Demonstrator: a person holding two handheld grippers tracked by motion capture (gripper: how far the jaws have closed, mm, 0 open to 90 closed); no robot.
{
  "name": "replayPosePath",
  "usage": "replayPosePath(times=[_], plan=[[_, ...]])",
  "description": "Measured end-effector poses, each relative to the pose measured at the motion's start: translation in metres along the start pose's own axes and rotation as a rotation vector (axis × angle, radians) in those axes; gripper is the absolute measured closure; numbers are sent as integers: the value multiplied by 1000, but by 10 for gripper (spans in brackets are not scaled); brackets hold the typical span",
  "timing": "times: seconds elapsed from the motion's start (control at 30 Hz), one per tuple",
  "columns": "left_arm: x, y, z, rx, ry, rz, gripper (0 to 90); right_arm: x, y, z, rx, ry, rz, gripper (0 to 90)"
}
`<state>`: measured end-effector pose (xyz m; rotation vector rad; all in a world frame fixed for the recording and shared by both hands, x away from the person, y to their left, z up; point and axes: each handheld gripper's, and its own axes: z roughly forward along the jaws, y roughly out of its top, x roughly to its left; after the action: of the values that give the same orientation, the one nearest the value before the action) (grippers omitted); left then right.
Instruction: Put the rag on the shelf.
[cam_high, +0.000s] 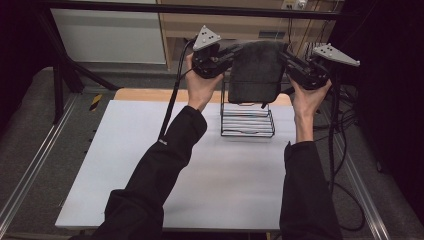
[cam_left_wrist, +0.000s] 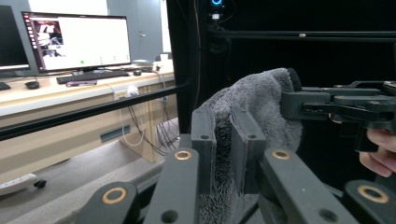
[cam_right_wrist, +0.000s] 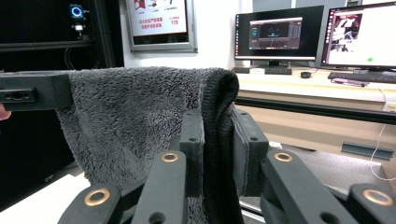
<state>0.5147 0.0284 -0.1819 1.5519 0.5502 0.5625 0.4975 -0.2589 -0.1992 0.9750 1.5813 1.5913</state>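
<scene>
Dark grey fleecy towel (cam_high: 255, 70) hangs stretched in the air above black wire rack (cam_high: 247, 120) on white tabletop (cam_high: 210, 170). Left tongs (cam_high: 226, 56) and right tongs (cam_high: 291, 62) each pinch a top corner, probably to drape it flat over the rack

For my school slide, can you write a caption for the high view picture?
Two claws, left and right, hold a grey towel up above a wire rack on the white table.

I see the white tabletop (cam_high: 200, 180) with a strip of bare wood along its far edge. A black wire rack (cam_high: 247, 120) stands on it near the far edge, right of centre.
</scene>
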Motion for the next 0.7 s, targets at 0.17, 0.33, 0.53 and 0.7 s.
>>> replayPosePath(times=[0.17,0.33,0.53,0.7], plan=[[-3,-4,-5,4,-18,8,800,2,-3,-6,13,1,-21,765],[-10,-2,-9,7,-27,32,801,4,-6,-13,10,1,-31,766],[-15,-8,-13,-2,-38,35,801,7,-10,-18,3,2,-41,766],[-18,-11,-18,-1,-44,36,801,10,-12,-21,1,2,-55,767]])
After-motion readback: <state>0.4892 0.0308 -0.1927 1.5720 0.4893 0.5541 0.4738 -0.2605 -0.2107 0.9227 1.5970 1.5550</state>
